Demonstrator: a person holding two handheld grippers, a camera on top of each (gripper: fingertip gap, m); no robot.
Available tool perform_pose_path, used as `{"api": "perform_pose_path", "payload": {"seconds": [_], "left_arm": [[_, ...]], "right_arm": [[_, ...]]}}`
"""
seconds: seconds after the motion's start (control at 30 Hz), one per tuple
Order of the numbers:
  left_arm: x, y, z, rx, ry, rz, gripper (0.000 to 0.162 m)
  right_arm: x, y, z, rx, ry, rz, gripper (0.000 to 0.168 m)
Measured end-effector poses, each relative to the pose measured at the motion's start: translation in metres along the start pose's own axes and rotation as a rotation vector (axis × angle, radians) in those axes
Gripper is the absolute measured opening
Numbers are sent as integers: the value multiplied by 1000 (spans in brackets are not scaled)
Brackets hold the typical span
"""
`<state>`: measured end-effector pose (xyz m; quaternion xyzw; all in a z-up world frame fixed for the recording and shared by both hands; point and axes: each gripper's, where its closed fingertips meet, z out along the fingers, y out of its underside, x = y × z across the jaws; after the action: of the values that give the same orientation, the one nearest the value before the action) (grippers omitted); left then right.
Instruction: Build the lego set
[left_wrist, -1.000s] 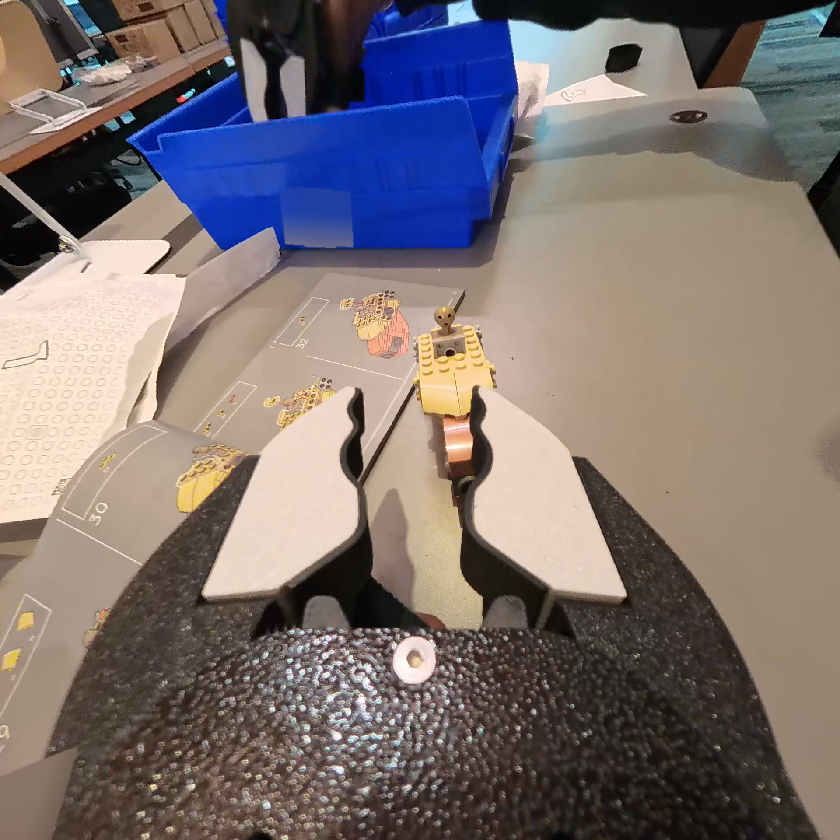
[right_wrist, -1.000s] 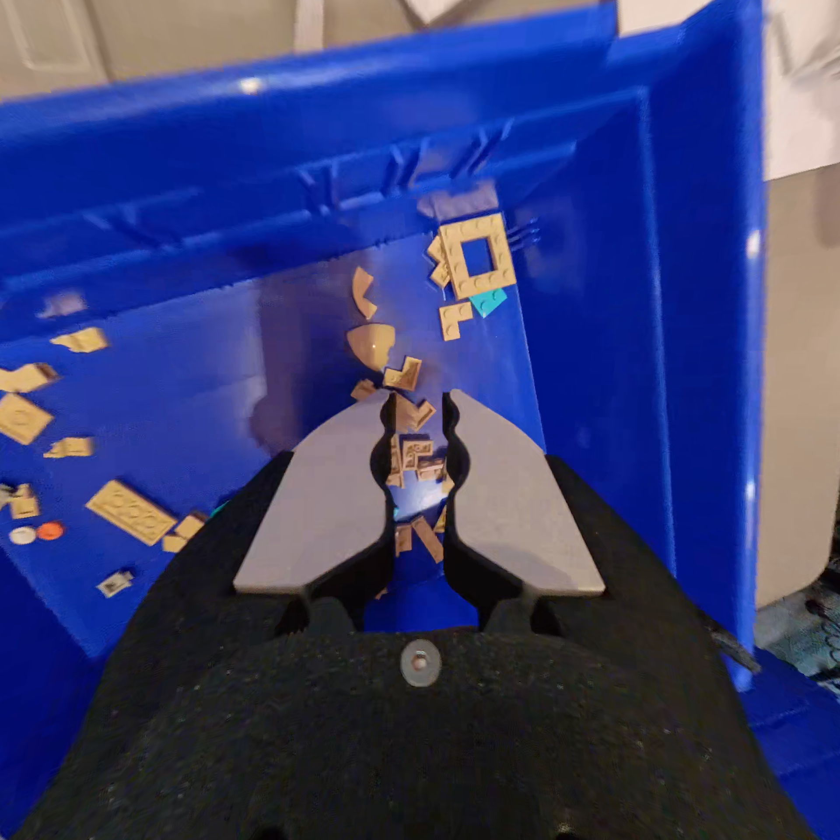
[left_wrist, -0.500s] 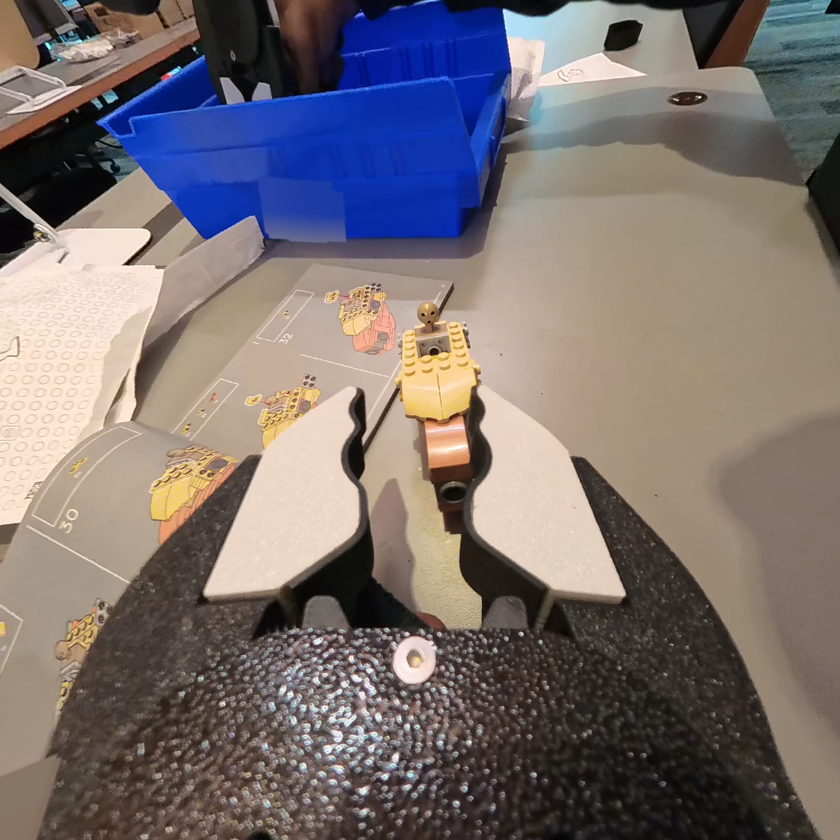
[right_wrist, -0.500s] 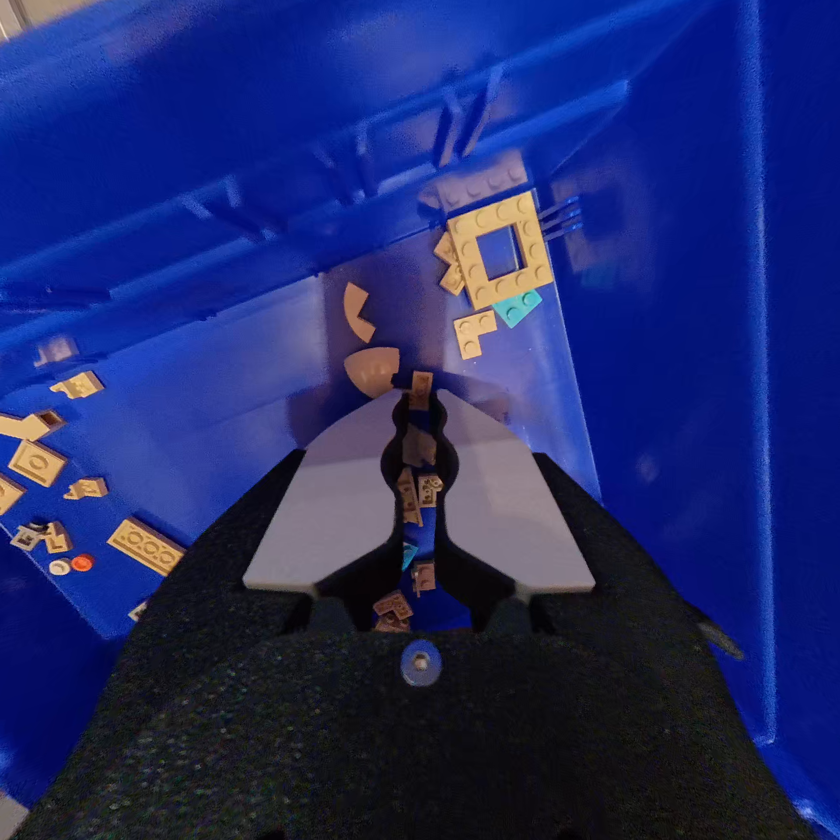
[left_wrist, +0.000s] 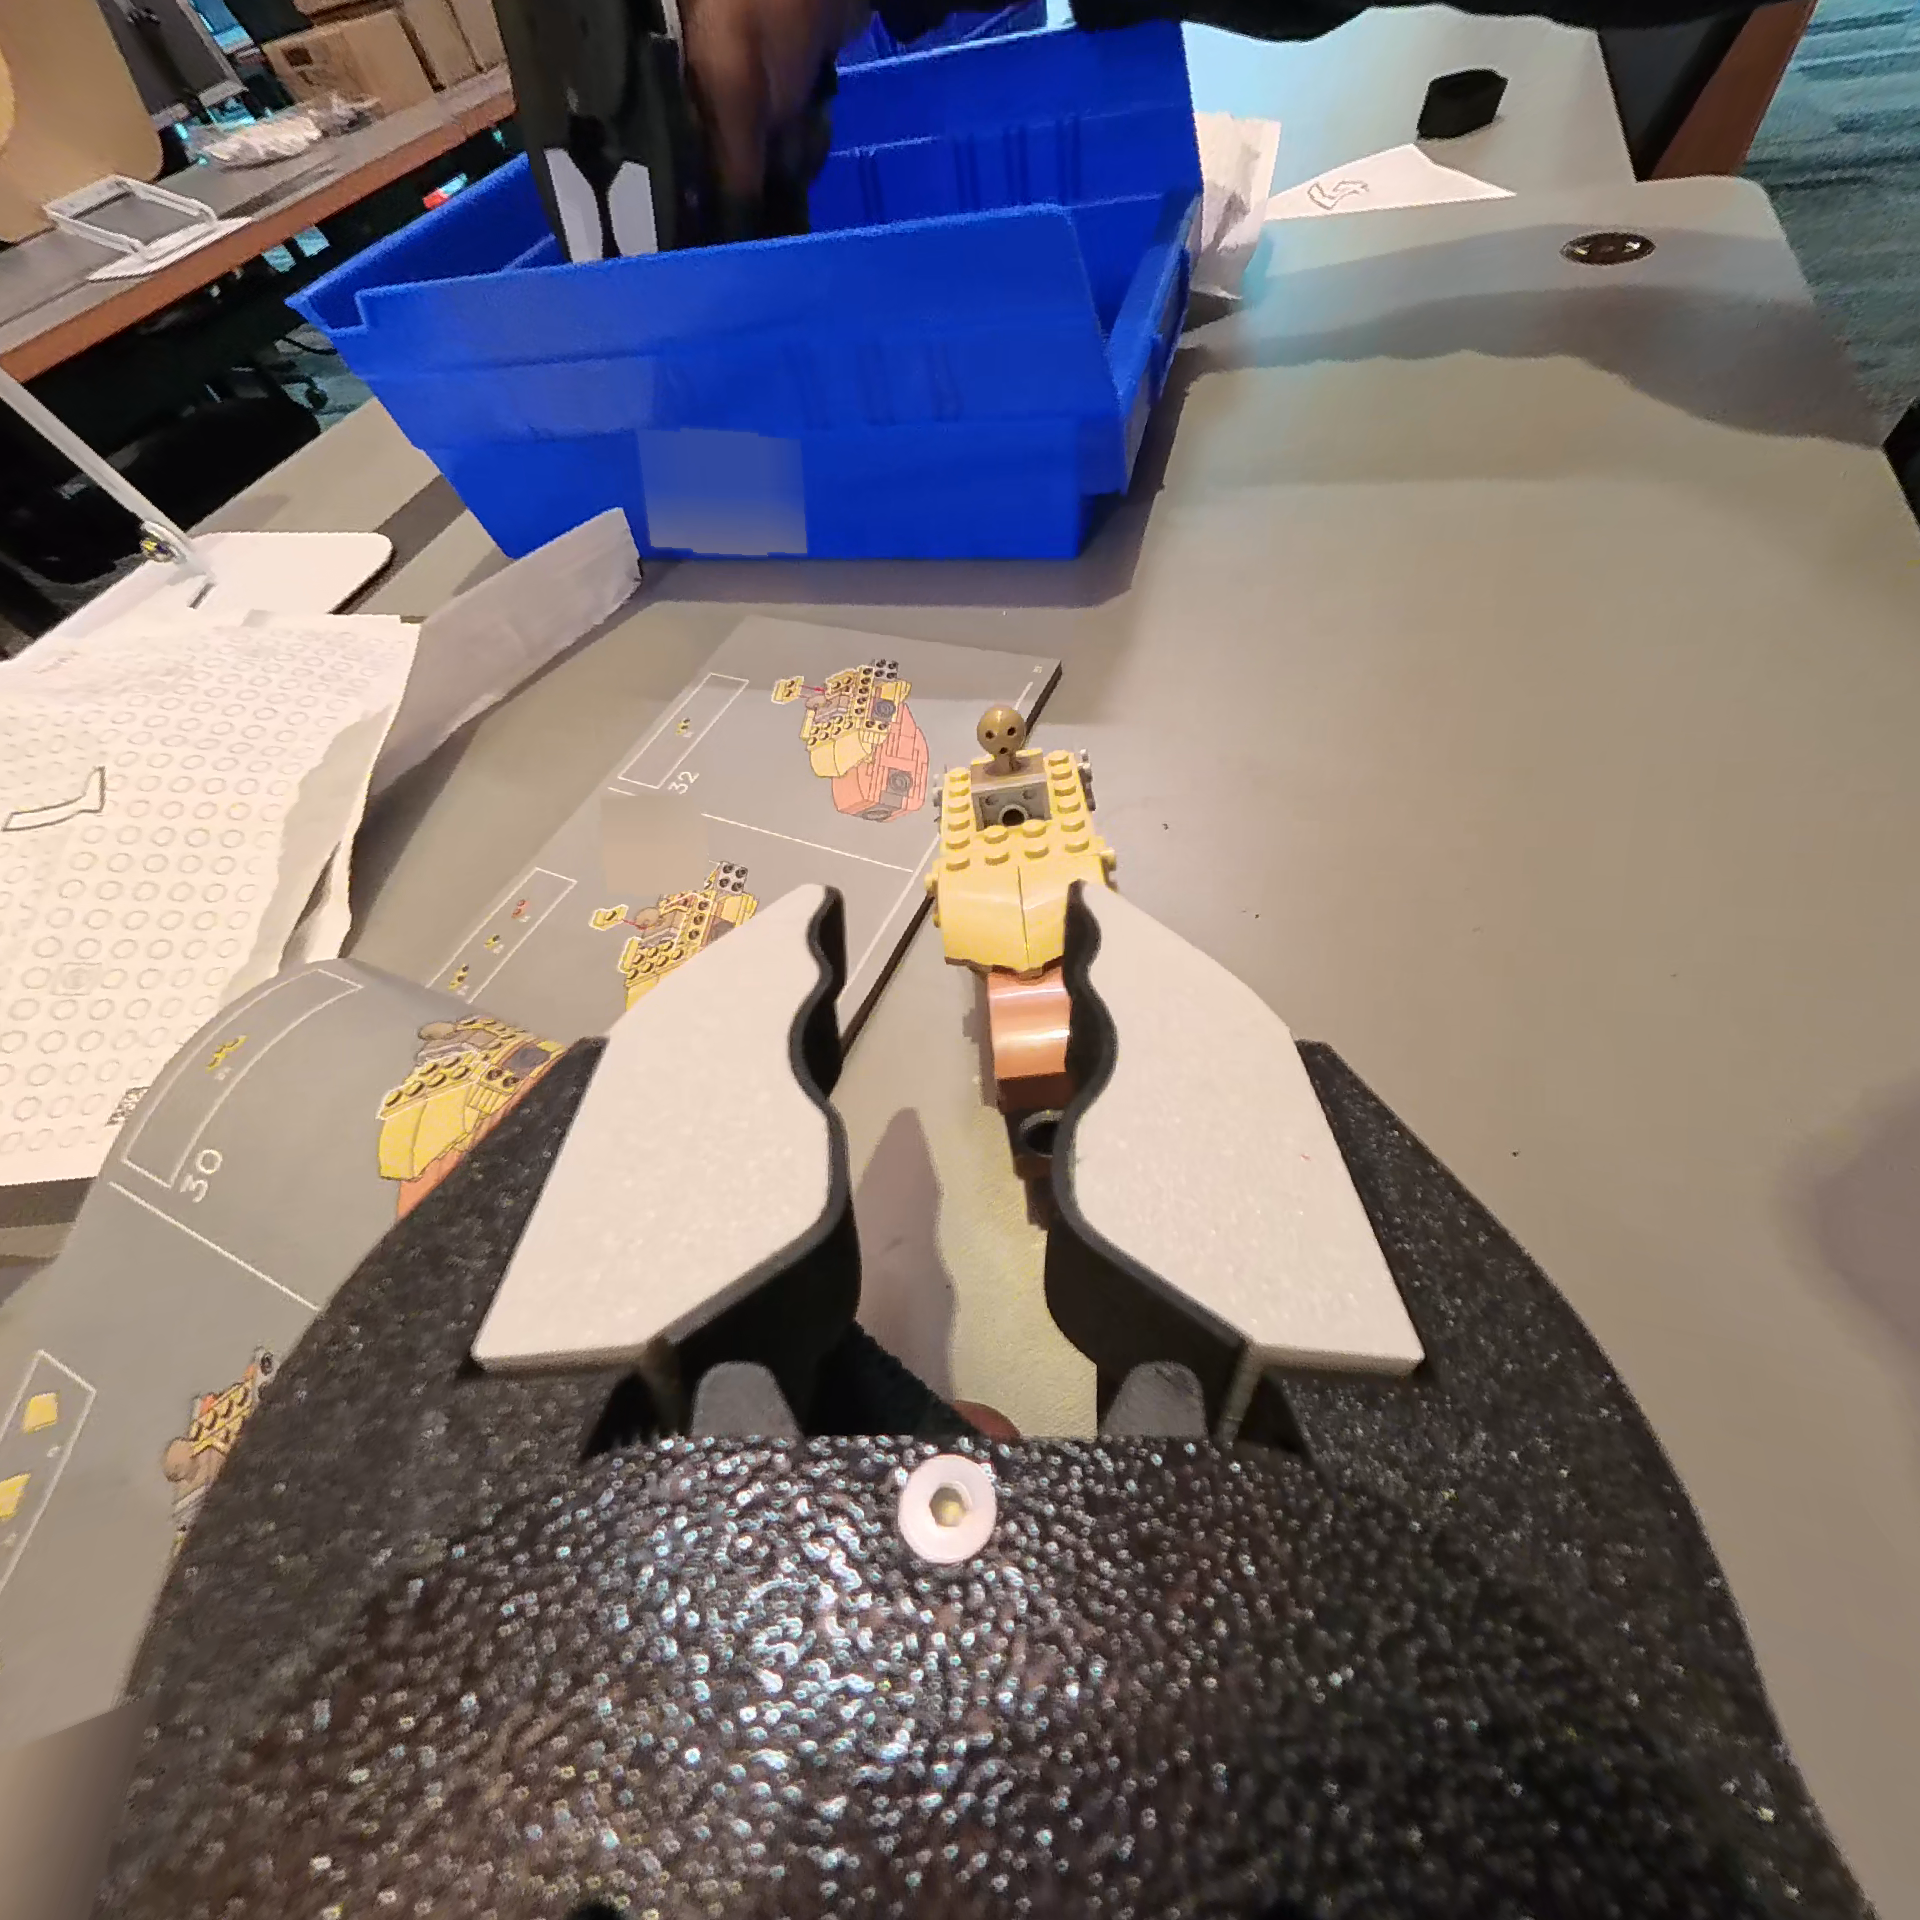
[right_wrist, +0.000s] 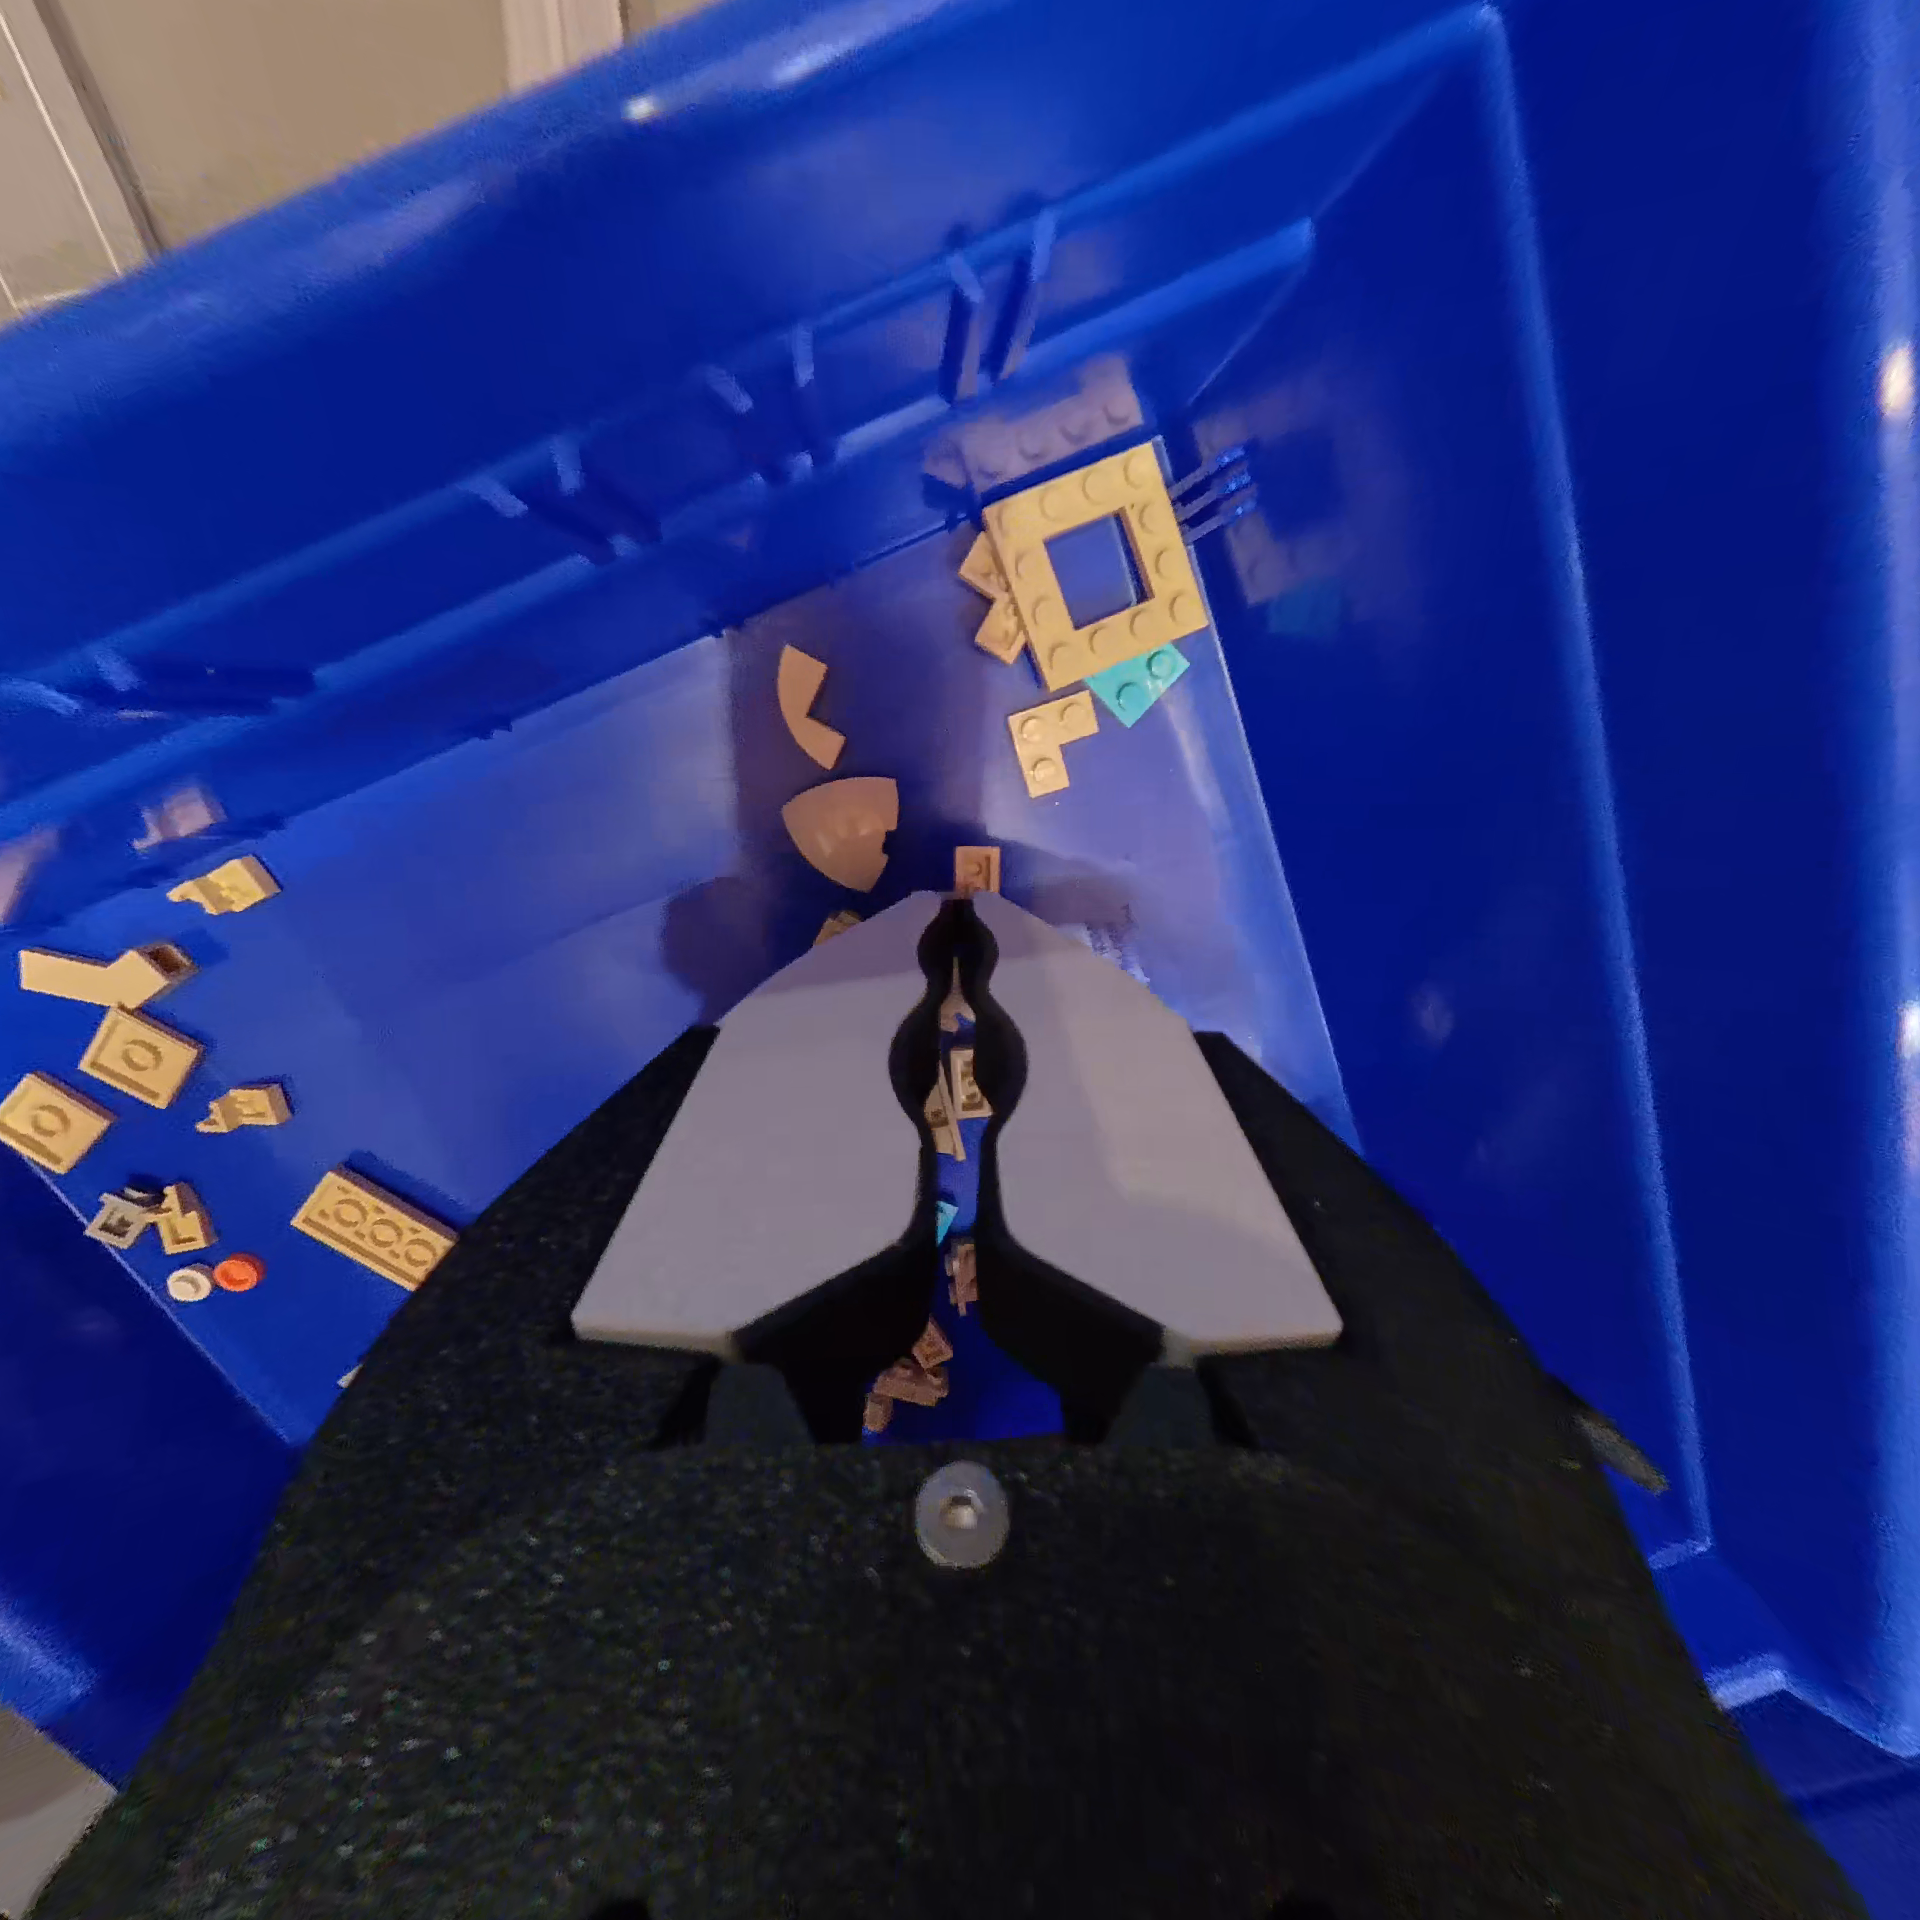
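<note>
Blue plastic is filling the right wrist view: we are looking down into the blue bin (right_wrist: 1558, 727), its walls rising close at 12 and 3 o'clock and leaving little room on those sides. Our right claw (right_wrist: 964, 906) is pinching its tips together on a small tan piece (right_wrist: 977, 869), which is sticking out just past them. More tan pieces are lying loose on the bin floor; a square tan frame plate (right_wrist: 1101, 566) is sitting in the corner at 1 o'clock, touching a teal plate (right_wrist: 1138, 681). The pieces seen through the gap behind the tips are too small and shadowed for us to make out.

In the left wrist view, our left claw (left_wrist: 951, 914) is hanging with its fingers apart, gripping nothing, over the grey bench (left_wrist: 1455, 779). The yellow and brown lego model (left_wrist: 1018, 883) is standing on the bench at 12 o'clock, its brown end running in beside the right finger, which is hiding part of it. The instruction booklet (left_wrist: 727, 821) is lying at 11 o'clock, its edge just beside the model. Open bench is stretching away toward 2 and 3 o'clock. At 12 o'clock the bin (left_wrist: 831, 395) is standing well apart from the model; the right claw is reaching into it, blurred and cut off by the frame's top edge.
</note>
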<state>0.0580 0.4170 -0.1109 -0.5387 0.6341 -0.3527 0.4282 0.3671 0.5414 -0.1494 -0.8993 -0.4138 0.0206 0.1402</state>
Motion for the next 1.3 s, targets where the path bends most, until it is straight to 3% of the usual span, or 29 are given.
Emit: {"api": "perform_pose_path", "payload": {"seconds": [0.13,0.27,0.4,0.5,0.63,0.73,0.83,1.07,1.2,1.3], "left_arm": [[1,0,0,-6,-6,16,39],[-1,-1,-2,-3,-21,16,39],[-2,-4,-3,8,-27,10,39],[0,-6,-3,16,-20,1,39],[3,-9,-2,25,-17,-5,38],[5,-10,-2,30,-17,5,37],[7,-10,-2,32,-21,16,36],[6,-15,-6,41,-42,34,35],[8,-18,-8,54,-35,37,35],[18,-24,-8,77,1,61,35]], "right_arm": [[-7,-3,-9,23,-10,-5,0],[-39,-18,-59,213,-28,-5,0],[-126,-33,-126,443,-82,-78,0],[-212,-42,-146,535,-106,-176,0],[-283,-45,-102,504,-71,-219,0],[-303,-40,-53,453,-96,-195,0],[-312,-37,-27,422,-124,-172,6],[-308,-38,-29,413,-127,-161,16],[-314,-23,-4,285,-95,-199,18],[-313,-40,-16,412,-105,-137,20]]}}
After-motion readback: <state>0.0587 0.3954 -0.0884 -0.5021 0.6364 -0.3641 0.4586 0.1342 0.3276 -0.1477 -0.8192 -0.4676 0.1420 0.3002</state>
